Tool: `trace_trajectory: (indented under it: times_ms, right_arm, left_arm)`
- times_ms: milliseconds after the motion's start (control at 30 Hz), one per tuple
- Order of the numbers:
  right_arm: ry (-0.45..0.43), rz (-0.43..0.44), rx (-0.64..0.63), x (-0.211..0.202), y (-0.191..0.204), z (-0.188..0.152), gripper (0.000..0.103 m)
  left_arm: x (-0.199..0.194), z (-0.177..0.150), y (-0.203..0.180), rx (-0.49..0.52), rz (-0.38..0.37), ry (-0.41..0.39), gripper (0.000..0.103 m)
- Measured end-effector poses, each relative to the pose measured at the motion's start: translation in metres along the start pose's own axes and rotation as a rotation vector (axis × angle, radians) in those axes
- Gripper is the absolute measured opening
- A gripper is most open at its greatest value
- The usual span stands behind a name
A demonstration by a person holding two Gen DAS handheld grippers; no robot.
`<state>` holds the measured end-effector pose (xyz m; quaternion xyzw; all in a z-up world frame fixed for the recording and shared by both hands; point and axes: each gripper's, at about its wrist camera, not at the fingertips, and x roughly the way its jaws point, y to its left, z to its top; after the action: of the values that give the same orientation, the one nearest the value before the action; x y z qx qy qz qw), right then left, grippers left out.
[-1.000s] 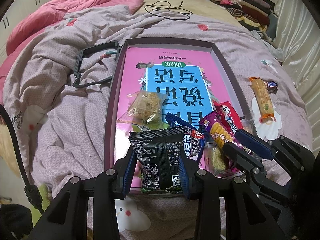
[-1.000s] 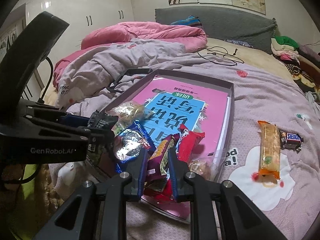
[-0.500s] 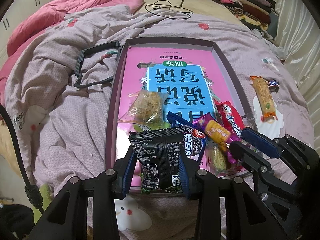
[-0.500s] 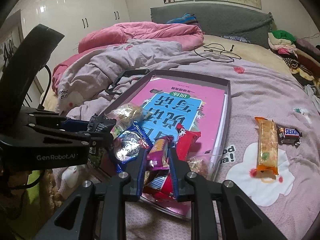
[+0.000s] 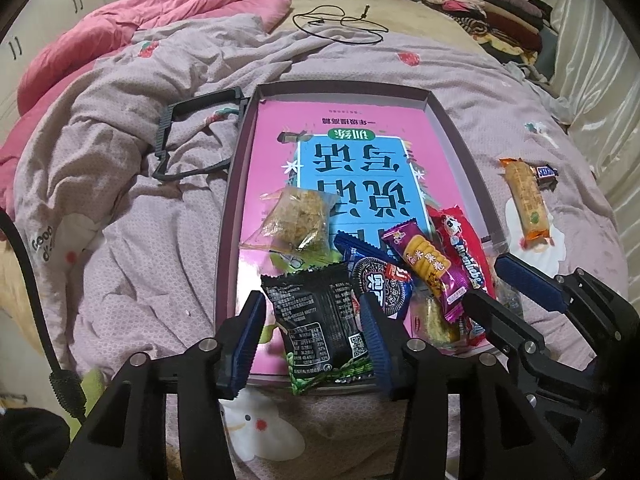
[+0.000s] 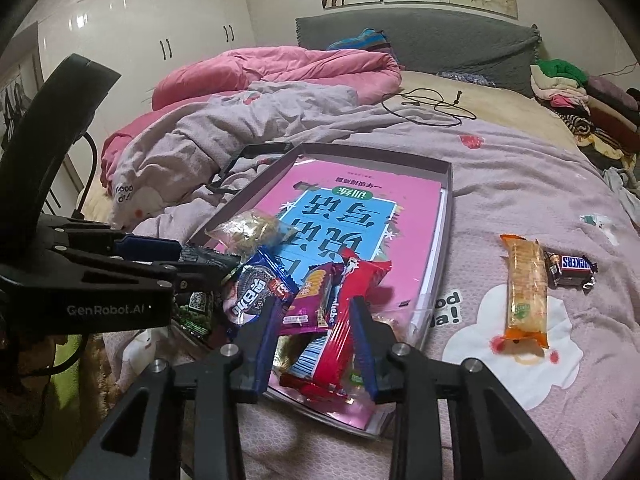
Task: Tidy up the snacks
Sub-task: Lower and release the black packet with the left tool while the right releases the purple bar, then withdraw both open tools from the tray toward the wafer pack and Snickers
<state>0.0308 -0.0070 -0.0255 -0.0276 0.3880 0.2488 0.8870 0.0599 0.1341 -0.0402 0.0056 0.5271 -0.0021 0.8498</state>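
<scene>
A shallow tray [image 5: 236, 184] with a pink and blue book cover in it lies on the bed. Its near end holds a pile of snacks: a black packet [image 5: 320, 320], a blue cookie pack [image 5: 380, 280], a purple biscuit pack [image 5: 428, 264], a red pack [image 5: 464, 248] and a clear bag [image 5: 298, 220]. My left gripper [image 5: 310, 340] straddles the black packet; its jaws are opening, with a gap at the left pad. My right gripper [image 6: 314, 340] is opening over the purple pack [image 6: 316, 300] and red pack [image 6: 344, 320], which rest on the pile. An orange bar [image 6: 526, 288] and a Snickers [image 6: 572, 270] lie outside on the sheet.
A black plastic frame [image 5: 192, 136] lies left of the tray on rumpled lilac bedding. A pink duvet [image 5: 160, 12] is bunched at the back left and a black cable [image 5: 340, 28] lies behind the tray. Folded clothes [image 5: 480, 4] are stacked at the back right.
Both pairs of jaws have spread apart. The left pads have come off the black packet. The purple pack has dropped from the right jaws onto the pile. Neither hand has shifted.
</scene>
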Motion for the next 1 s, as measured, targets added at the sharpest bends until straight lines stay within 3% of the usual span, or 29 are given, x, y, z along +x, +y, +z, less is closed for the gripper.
trace_trajectory:
  times_ms: [167, 300, 667, 800, 1000]
  right_arm:
    - [-0.002, -0.003, 0.0, -0.001, -0.001, 0.0, 0.036]
    - [-0.002, -0.008, 0.006, -0.002, -0.002, 0.0, 0.037]
    - [-0.028, -0.029, 0.035, -0.008, -0.009, 0.003, 0.051]
    - [-0.043, -0.04, 0.048, -0.013, -0.013, 0.005, 0.058]
    - [-0.067, -0.047, 0.064, -0.021, -0.022, 0.006, 0.06]
  left_arm:
    - [-0.001, 0.0, 0.001, -0.002, 0.001, -0.004, 0.056]
    - [-0.006, 0.001, 0.001, -0.008, 0.007, -0.019, 0.066]
    - [-0.018, 0.004, 0.001, -0.01, 0.011, -0.043, 0.07]
    - [-0.023, 0.004, -0.005, 0.003, 0.014, -0.053, 0.077]
    - [-0.03, 0.006, -0.016, 0.018, 0.021, -0.06, 0.078]
